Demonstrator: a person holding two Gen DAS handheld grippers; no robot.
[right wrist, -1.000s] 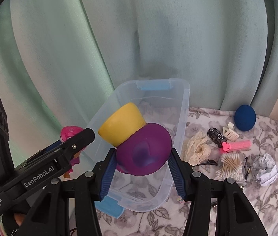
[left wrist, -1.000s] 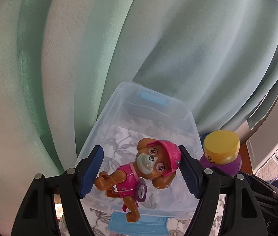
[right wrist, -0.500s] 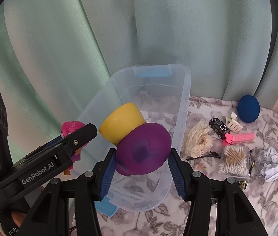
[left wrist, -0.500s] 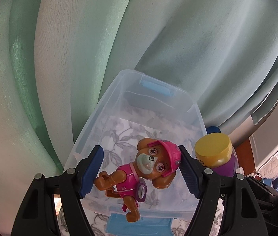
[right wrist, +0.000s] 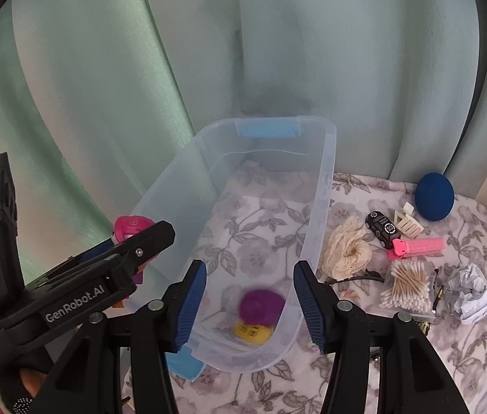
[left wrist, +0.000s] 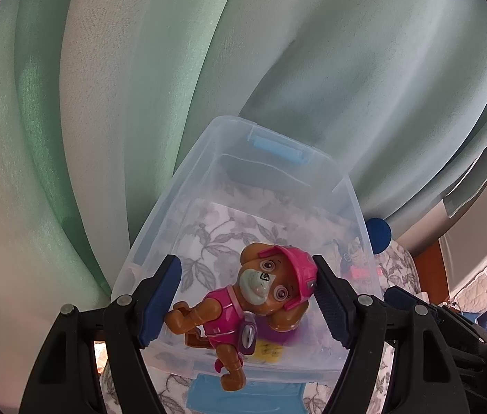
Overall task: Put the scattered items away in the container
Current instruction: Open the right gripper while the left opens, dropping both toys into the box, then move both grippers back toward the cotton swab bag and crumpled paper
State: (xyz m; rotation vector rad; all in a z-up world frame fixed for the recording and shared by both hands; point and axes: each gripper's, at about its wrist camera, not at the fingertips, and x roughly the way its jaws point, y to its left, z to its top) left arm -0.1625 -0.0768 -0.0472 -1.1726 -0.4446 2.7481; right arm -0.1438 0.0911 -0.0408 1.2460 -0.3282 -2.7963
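While clamped across the pup figure point(left wrist: 243, 307) above the clear bin point(right wrist: 326, 179), lower the left gripper point(left wrist: 247, 300) beside the purple-and-yellow toy point(right wrist: 259, 314) inside before releasing, keeping the empty, parted right gripper point(right wrist: 249, 302) clear.

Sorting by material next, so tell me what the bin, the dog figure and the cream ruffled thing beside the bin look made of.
Bin: clear plastic, slightly frosted; the floral cloth shows through its walls.
Dog figure: hard moulded plastic, glossy, with painted eyes and jointed limbs.
Cream ruffled thing: soft fabric, probably lace or crochet, matte, with crinkled, holed edges; the exact weave is unclear.
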